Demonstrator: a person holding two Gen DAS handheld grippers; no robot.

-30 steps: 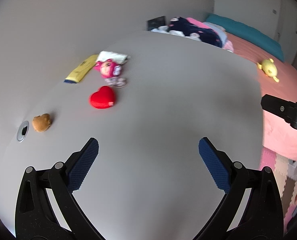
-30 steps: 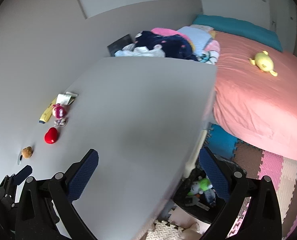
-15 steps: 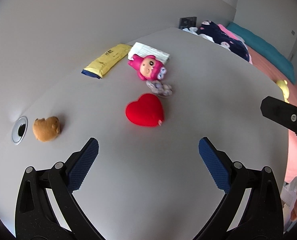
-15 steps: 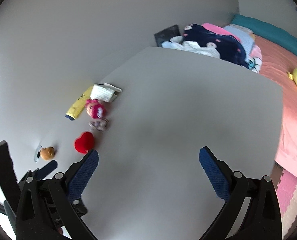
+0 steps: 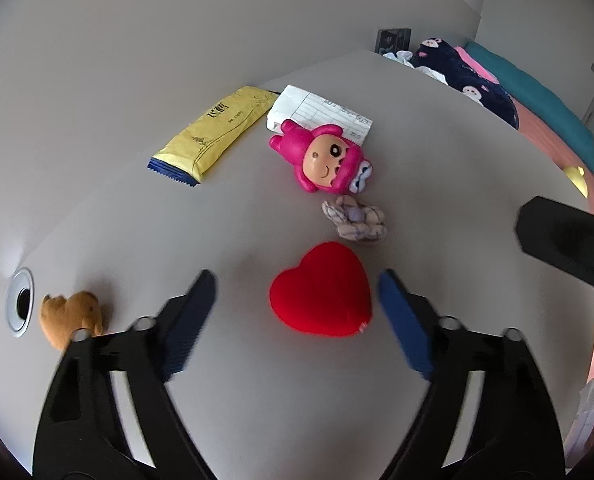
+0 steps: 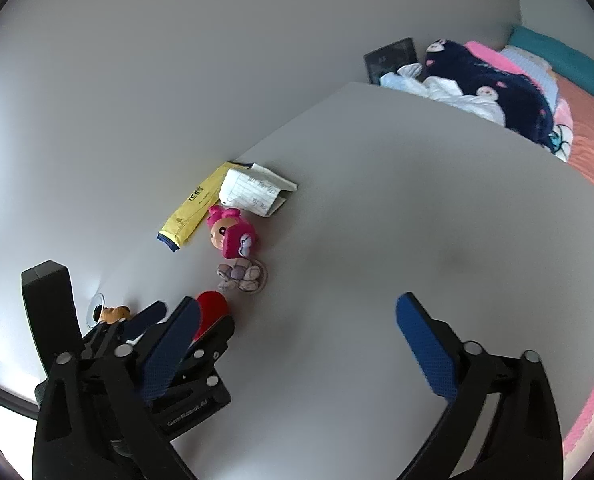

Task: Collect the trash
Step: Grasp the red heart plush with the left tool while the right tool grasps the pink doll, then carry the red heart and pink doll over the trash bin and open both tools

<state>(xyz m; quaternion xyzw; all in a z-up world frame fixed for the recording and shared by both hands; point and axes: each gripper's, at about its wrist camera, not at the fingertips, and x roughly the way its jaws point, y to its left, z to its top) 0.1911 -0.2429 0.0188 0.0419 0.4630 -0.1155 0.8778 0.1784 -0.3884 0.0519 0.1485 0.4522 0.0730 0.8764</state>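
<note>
A yellow snack wrapper (image 5: 217, 136) and a folded lined paper (image 5: 321, 114) lie at the far left of the grey table (image 5: 437, 200). In front of them lie a pink doll (image 5: 325, 156), a small knitted toy (image 5: 355, 218) and a red plush heart (image 5: 321, 288). My left gripper (image 5: 295, 276) hovers over the heart with its jaws closing; the heart sits between the fingers, close to the right pad and well apart from the left one. In the right wrist view the right gripper (image 6: 297, 308) stands open over bare table, just right of the left gripper (image 6: 185, 320), heart (image 6: 213, 306), wrapper (image 6: 193, 208) and paper (image 6: 253, 192).
A brown plush toy (image 5: 71, 314) lies beside a metal cable hole (image 5: 21, 302) at the table's left. Clothes (image 6: 489, 84) are heaped past the far edge, with a bed in pink sheets (image 6: 593, 140) to the right. The table's right half is bare.
The left gripper has come closer to the toys, and its fingers have narrowed around the red heart. The right gripper has swung left over the table, and now sees the left gripper.
</note>
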